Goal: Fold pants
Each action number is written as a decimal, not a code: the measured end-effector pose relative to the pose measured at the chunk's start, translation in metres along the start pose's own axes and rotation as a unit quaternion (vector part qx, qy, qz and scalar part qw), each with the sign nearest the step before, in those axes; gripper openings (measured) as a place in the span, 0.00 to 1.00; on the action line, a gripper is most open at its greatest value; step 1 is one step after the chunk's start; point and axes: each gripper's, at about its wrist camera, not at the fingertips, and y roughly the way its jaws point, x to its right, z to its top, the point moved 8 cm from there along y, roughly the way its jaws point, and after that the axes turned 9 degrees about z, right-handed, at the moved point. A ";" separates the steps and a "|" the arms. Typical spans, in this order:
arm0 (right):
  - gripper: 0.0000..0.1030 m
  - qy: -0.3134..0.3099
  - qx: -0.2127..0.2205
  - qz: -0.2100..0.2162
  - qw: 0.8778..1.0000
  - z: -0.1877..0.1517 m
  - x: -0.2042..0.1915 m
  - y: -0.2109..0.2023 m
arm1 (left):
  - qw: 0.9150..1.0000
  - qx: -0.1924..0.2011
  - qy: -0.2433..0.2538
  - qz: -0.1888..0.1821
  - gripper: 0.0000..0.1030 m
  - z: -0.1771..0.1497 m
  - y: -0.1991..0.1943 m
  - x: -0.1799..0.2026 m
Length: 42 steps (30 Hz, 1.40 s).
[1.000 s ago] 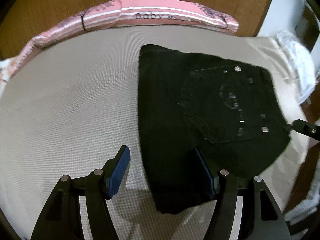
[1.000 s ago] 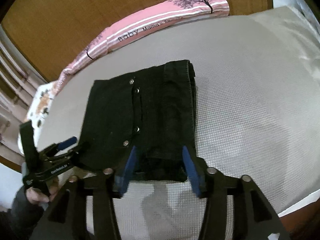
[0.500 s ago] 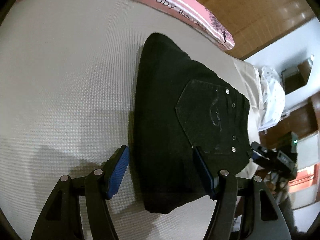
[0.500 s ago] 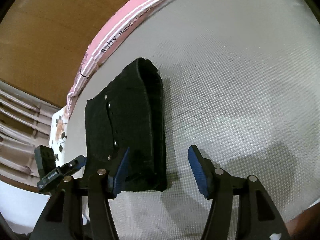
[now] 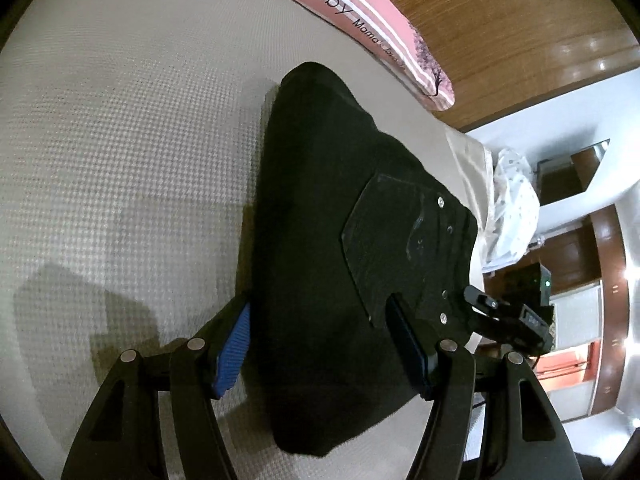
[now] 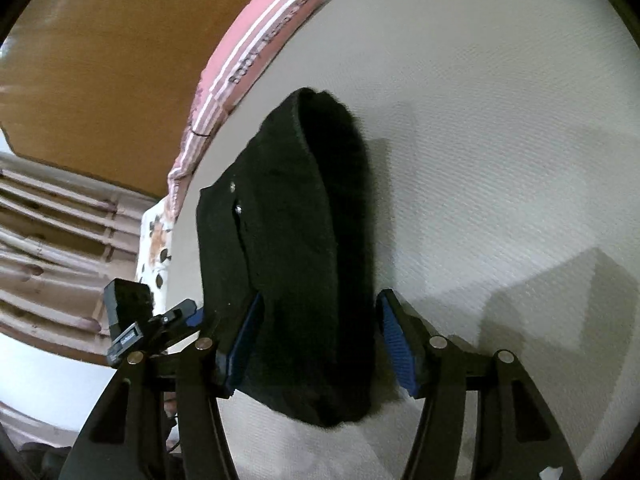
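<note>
White bed (image 5: 120,140) holds the black pants (image 5: 320,240), nearly folded.
Left gripper (image 5: 320,344) and right gripper (image 6: 320,344) stand wide, holding nothing; each should pinch its near corner evenly.

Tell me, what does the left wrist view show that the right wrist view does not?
Only the left wrist view: the back pocket with metal studs, and a white dotted cloth. Only the right wrist view: the floral cloth and curtain. Both: the folded black denim pants on the beige mattress, the pink striped pillow, the wooden headboard.
</note>
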 end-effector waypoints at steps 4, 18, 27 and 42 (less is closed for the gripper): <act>0.55 -0.006 -0.006 0.010 1.000 0.008 -0.004 0.010 | 1.000 0.007 0.006 -0.017 0.65 0.008 0.005 0.002; 0.39 0.010 0.016 0.024 1.000 0.019 -0.004 0.022 | 0.999 0.025 0.008 -0.038 0.29 0.013 0.012 0.000; 0.39 0.011 0.022 0.013 1.000 0.018 -0.008 0.025 | 1.000 0.019 0.009 -0.016 0.28 0.015 0.015 0.001; 0.30 -0.008 0.048 -0.073 0.996 0.018 -0.024 0.026 | 0.981 0.038 0.114 0.154 0.21 0.014 0.013 0.030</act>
